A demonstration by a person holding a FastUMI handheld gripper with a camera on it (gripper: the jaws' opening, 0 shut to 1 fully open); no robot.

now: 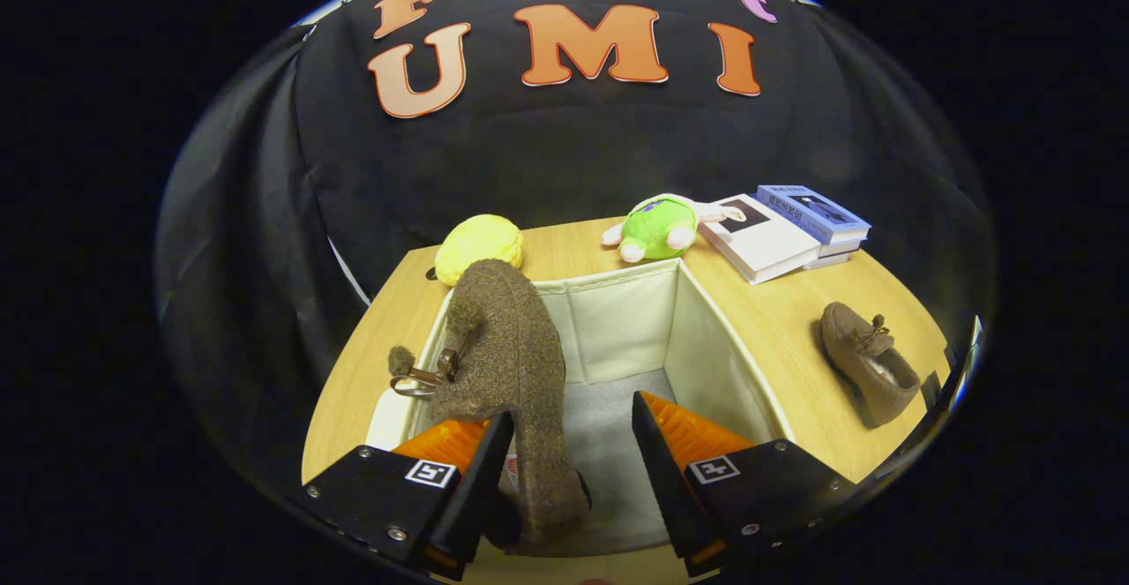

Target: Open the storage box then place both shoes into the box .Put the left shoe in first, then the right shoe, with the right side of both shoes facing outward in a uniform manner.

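A brown fuzzy shoe (pixel 512 347) with a small bow stands on its side inside the open white fabric storage box (pixel 617 320), leaning along the box's left wall. My gripper (pixel 571 408) hangs open over the box's near edge. Its left finger (pixel 481 470) is right beside the shoe's heel end, and its right finger (pixel 657 453) is well apart from the shoe, with the box's grey floor showing in between. The second brown shoe (pixel 869 360) lies on the wooden table (pixel 785 338) to the right of the box, outside it.
Beyond the box sit a yellow plush ball (pixel 479 248) and a green plush toy (pixel 657 228). Stacked books (pixel 785 228) lie at the table's far right. A white flat piece (pixel 385 417) rests against the box's left outer side.
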